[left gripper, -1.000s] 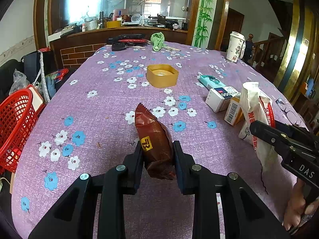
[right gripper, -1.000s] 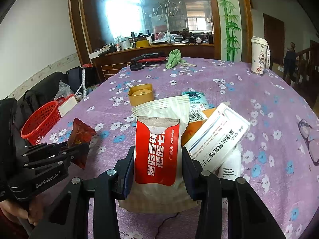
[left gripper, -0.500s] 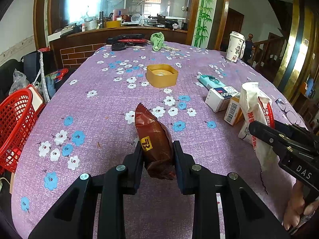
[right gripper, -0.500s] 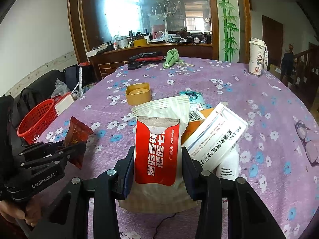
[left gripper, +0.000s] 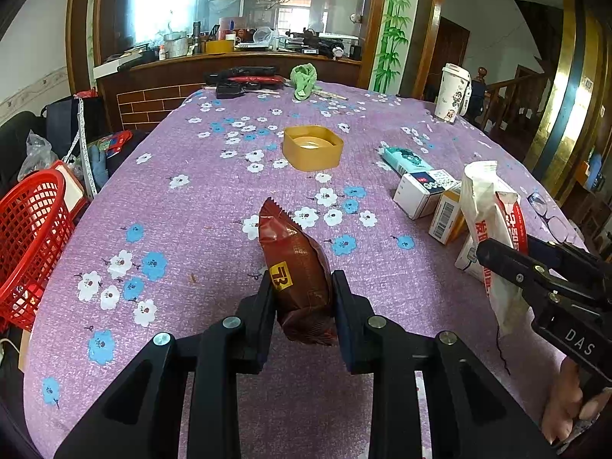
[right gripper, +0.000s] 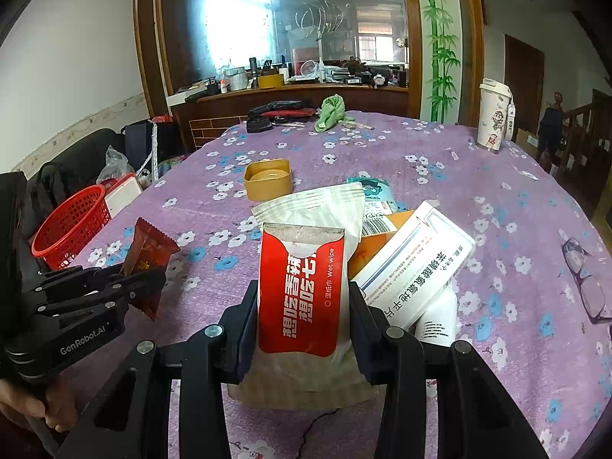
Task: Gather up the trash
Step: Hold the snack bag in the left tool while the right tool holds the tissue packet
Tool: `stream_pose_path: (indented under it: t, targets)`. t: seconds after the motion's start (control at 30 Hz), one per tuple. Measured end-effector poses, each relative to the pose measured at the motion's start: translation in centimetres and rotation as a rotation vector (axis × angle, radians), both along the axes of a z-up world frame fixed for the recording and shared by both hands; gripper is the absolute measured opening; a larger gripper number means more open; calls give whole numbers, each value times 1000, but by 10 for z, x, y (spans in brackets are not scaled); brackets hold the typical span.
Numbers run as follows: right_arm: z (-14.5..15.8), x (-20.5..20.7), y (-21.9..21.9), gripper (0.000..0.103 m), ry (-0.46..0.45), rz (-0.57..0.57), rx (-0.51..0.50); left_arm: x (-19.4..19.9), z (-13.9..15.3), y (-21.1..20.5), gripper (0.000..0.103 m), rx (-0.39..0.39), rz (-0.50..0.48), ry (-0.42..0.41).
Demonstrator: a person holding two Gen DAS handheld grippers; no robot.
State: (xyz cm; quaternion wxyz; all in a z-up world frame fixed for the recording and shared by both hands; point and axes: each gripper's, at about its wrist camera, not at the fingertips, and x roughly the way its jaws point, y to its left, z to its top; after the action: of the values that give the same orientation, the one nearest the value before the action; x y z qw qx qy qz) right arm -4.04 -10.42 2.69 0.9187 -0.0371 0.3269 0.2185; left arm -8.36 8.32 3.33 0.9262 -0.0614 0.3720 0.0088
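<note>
My left gripper [left gripper: 302,287] is shut on a brown snack wrapper [left gripper: 296,267] and holds it upright above the purple flowered tablecloth [left gripper: 191,210]. It also shows in the right wrist view [right gripper: 149,256]. My right gripper [right gripper: 302,306] is shut on a red and white wet wipe packet [right gripper: 306,283], seen from the left wrist view [left gripper: 493,229] at the right. A red mesh basket [left gripper: 26,244] stands off the table's left edge.
Several small cartons [left gripper: 424,191] and a white box [right gripper: 413,267] lie beside the packet. A yellow lid [left gripper: 311,147] sits mid-table. A cup [left gripper: 451,91], a green cloth [left gripper: 304,78] and glasses [right gripper: 585,279] are further off.
Almost nothing differs. Both grippers keep their hold, and the right gripper has drifted slightly.
</note>
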Motion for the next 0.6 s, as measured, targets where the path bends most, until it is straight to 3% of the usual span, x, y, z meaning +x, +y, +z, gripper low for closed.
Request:
stream_pose_path:
  t: [0.6]
  targets:
    - [11, 1, 12, 46, 33, 41, 15, -12, 20, 17, 27, -18, 35, -45]
